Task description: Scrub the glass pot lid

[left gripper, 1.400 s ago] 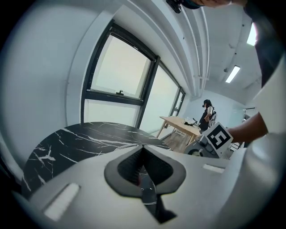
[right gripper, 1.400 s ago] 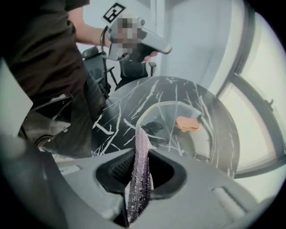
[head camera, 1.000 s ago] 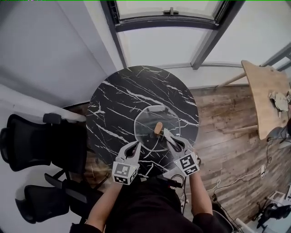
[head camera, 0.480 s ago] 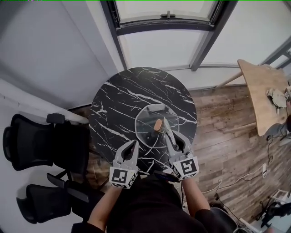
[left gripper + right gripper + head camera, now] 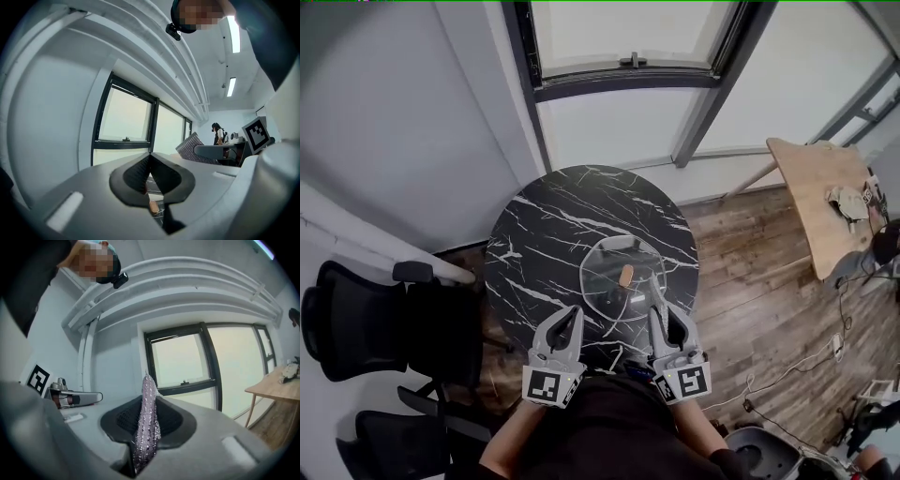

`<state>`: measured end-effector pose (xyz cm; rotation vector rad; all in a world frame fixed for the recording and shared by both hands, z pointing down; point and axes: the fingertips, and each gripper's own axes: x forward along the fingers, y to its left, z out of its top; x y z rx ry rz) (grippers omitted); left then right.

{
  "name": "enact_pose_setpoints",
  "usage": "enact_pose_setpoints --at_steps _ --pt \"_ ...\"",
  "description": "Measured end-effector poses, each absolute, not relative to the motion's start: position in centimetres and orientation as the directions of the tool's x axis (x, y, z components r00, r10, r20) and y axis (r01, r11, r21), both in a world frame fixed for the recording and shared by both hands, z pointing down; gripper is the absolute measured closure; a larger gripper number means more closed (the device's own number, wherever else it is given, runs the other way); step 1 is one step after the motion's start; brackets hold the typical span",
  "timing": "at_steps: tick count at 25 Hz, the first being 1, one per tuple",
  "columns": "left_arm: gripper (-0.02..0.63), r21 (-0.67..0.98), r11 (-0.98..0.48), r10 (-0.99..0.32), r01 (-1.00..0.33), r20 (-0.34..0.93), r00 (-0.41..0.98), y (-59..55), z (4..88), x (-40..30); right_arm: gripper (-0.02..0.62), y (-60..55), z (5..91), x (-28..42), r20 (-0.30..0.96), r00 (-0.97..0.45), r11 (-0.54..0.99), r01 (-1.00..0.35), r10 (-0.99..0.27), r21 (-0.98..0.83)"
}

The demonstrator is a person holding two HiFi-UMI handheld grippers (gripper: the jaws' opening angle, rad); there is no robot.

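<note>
Glass pot lid (image 5: 605,281) lies flat on the round black marble table (image 5: 544,239), right of centre and toward my edge. Its tan knob (image 5: 625,276) sits in the middle of the glass.

Left gripper (image 5: 573,313): held at the near rim of the table, left of the lid and apart from it. In the left gripper view (image 5: 150,159) my 2 jaws are pressed together with nothing between them. They point up toward the window (image 5: 124,124).

Right gripper (image 5: 659,314): held at the near rim, just beside the lid's near right edge. In the head view its tip overlaps that rim, and I cannot tell contact from there. In the right gripper view (image 5: 146,397) the jaws are clamped on a silvery, sparkly scrubber (image 5: 146,432). It stands upright between the pads, and its tip pokes out past the jaw ends against the window frame (image 5: 206,366).

Surroundings:
- 2 black chairs (image 5: 356,323) stand left of the marble table.
- A wooden table (image 5: 816,202) stands to the right on a plank floor (image 5: 750,281).
- The left gripper view shows a person (image 5: 218,134) standing far off in the room.
</note>
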<state>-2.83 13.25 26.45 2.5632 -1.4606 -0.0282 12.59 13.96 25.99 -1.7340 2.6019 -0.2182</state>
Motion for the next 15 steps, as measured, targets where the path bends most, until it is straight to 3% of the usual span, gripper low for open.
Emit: enact_pose_setpoints --at_steps 15 --pt "0.603 0.178 -0.590 -0.796 -0.788 0.040 0.604 14.9 25.7 -1.9 0.522 17.6 26.0 11.9 0.088 -0.281 0.268 -0.954 -0.956 -0.135"
